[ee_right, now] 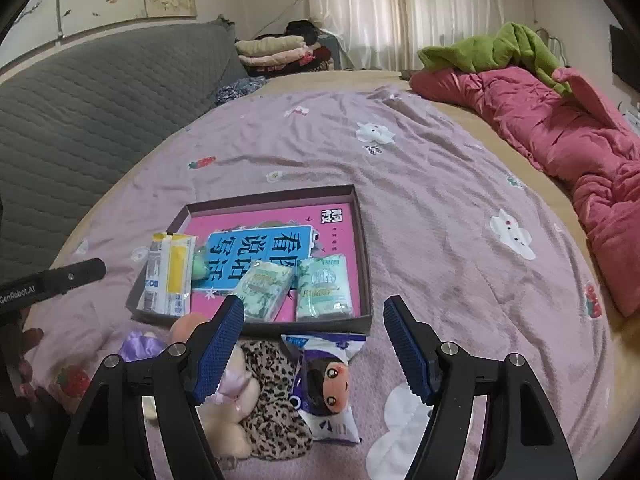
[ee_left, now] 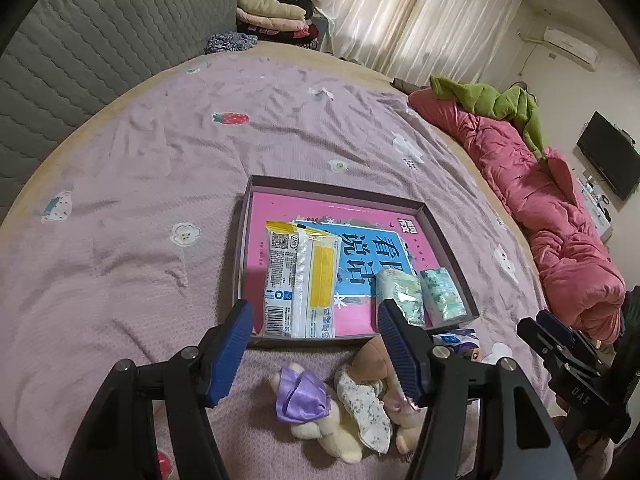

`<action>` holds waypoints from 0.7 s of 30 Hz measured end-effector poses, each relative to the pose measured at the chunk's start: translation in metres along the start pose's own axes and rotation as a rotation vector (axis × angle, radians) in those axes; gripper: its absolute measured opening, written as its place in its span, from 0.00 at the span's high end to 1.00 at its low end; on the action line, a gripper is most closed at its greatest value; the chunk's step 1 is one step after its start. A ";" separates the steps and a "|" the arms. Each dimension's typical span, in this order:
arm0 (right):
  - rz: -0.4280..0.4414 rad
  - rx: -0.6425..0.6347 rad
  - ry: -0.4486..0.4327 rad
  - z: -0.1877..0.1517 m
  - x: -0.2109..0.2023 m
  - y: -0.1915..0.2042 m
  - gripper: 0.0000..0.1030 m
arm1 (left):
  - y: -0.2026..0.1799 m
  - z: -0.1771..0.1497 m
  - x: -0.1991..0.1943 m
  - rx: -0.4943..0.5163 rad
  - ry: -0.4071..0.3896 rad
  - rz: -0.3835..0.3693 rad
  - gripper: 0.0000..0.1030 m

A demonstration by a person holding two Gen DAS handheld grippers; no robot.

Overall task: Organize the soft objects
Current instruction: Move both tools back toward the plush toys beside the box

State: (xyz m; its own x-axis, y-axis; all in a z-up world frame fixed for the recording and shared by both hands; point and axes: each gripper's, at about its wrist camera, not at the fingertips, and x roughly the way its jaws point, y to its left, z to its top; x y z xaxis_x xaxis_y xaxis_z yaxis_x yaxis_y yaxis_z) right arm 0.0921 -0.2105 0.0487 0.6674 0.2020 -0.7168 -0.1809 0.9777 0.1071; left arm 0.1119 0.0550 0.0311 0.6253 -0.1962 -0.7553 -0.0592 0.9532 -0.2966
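Note:
A shallow dark box [ee_left: 448,236] [ee_right: 366,260] with a pink and blue printed bottom lies on the purple bedsheet. Inside it lie a long white and yellow pack [ee_left: 298,280] [ee_right: 170,276] and two green tissue packs [ee_left: 402,294] [ee_left: 442,294] [ee_right: 262,294] [ee_right: 324,290]. In front of the box lie small plush dolls: one with a purple bow [ee_left: 302,398], one in a floral dress [ee_left: 364,408], one in leopard print [ee_right: 272,392], and a doll-face packet [ee_right: 328,384]. My left gripper [ee_left: 320,356] is open above the dolls. My right gripper [ee_right: 316,352] is open above the packet.
A crumpled pink quilt [ee_right: 560,136] with a green blanket [ee_right: 492,50] lies along the bed's right side. A grey quilted headboard [ee_left: 80,52] stands at the left. Folded clothes [ee_left: 268,16] are stacked at the back. The right gripper shows in the left wrist view [ee_left: 560,344].

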 end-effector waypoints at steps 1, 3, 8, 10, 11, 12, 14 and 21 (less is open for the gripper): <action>0.003 0.003 -0.005 -0.001 -0.003 0.000 0.28 | 0.000 -0.001 -0.002 0.001 -0.004 -0.001 0.38; 0.000 -0.006 -0.010 -0.002 -0.008 0.001 0.28 | 0.000 -0.003 -0.005 0.004 -0.001 0.000 0.38; 0.003 -0.021 -0.008 -0.009 -0.014 0.002 0.28 | -0.002 -0.010 -0.009 0.015 0.006 -0.001 0.37; 0.001 -0.031 -0.002 -0.014 -0.015 0.002 0.28 | -0.005 -0.014 -0.009 0.027 0.014 -0.004 0.38; -0.001 -0.034 0.004 -0.017 -0.015 0.001 0.28 | -0.006 -0.016 -0.009 0.034 0.019 -0.006 0.37; -0.002 -0.033 0.008 -0.020 -0.015 -0.001 0.28 | -0.008 -0.019 -0.009 0.040 0.023 -0.009 0.37; -0.001 -0.033 0.022 -0.026 -0.014 -0.003 0.28 | -0.011 -0.022 -0.008 0.051 0.030 -0.012 0.37; -0.014 -0.069 0.065 -0.044 -0.009 0.000 0.28 | -0.019 -0.032 -0.001 0.072 0.062 -0.020 0.37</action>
State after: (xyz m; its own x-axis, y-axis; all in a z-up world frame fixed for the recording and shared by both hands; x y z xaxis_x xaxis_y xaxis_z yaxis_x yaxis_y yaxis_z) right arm 0.0538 -0.2148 0.0250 0.6219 0.1820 -0.7616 -0.2229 0.9735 0.0507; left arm 0.0875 0.0298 0.0184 0.5760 -0.2274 -0.7852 0.0103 0.9625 -0.2712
